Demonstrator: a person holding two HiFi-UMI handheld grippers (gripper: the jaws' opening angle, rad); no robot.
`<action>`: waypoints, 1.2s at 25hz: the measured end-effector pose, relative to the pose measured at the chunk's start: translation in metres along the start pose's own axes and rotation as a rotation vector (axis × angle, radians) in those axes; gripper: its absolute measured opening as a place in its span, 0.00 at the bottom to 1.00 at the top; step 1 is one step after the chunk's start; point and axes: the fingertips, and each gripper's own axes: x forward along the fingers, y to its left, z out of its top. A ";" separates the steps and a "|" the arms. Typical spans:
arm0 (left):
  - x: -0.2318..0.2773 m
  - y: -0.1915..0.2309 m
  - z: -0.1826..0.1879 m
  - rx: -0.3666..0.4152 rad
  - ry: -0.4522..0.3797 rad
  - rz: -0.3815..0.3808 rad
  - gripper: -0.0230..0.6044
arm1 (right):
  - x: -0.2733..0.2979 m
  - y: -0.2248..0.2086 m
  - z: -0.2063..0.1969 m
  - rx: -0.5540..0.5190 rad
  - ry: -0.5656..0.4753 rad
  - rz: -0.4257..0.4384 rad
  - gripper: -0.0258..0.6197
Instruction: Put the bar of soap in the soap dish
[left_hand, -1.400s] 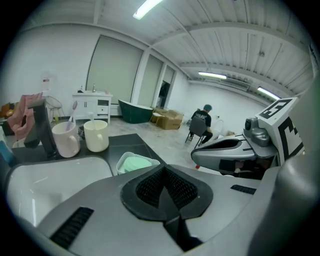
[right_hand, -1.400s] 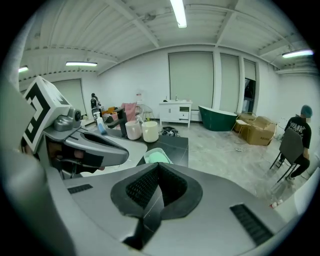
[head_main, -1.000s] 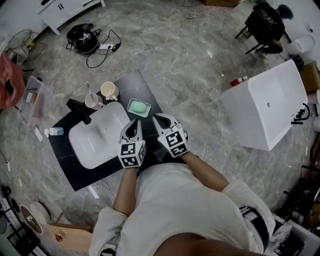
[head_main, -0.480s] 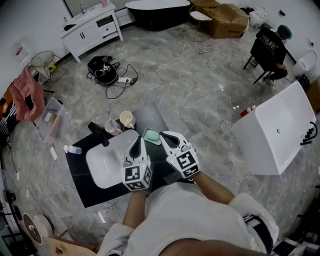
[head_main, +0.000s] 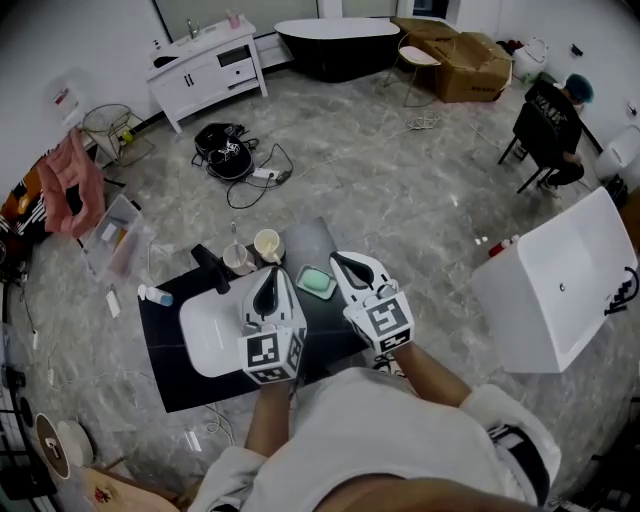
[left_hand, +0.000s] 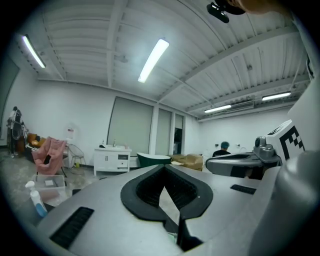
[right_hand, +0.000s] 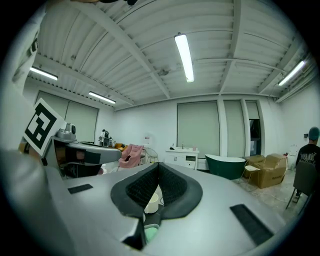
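My left hand-held gripper (head_main: 269, 274) was shut tight, its two jaws pressed together at the tips with nothing between them. My right hand-held gripper (head_main: 347, 260) was shut the same way and held nothing. I kept both of them side by side in front of me, above the near part of the black bench (head_main: 165, 355).

The bar of soap (head_main: 318, 282) was pale green. It lay inside the soap dish (head_main: 301, 286), and the dish sat on the bench just to the right of the white sink (head_main: 215, 335). From my head, the dish showed in the gap between my two hand-held grippers. Neither one touched the soap or the dish.

A black tap (head_main: 208, 270) stood at the far edge of the sink. Two cups (head_main: 267, 244) stood close together on the far side of the bench, near the tap. Through the small hole behind my right jaws I could see a pale cup (right_hand: 151, 202).
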 end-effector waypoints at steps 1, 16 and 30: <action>-0.002 -0.001 0.002 0.001 -0.005 -0.001 0.06 | 0.000 0.001 0.003 0.003 -0.008 0.000 0.04; -0.007 -0.019 0.010 0.000 -0.031 -0.045 0.06 | -0.020 -0.003 0.018 -0.048 -0.029 -0.031 0.04; -0.013 -0.013 0.005 -0.013 -0.023 -0.027 0.06 | -0.017 0.004 0.017 -0.063 -0.021 -0.020 0.04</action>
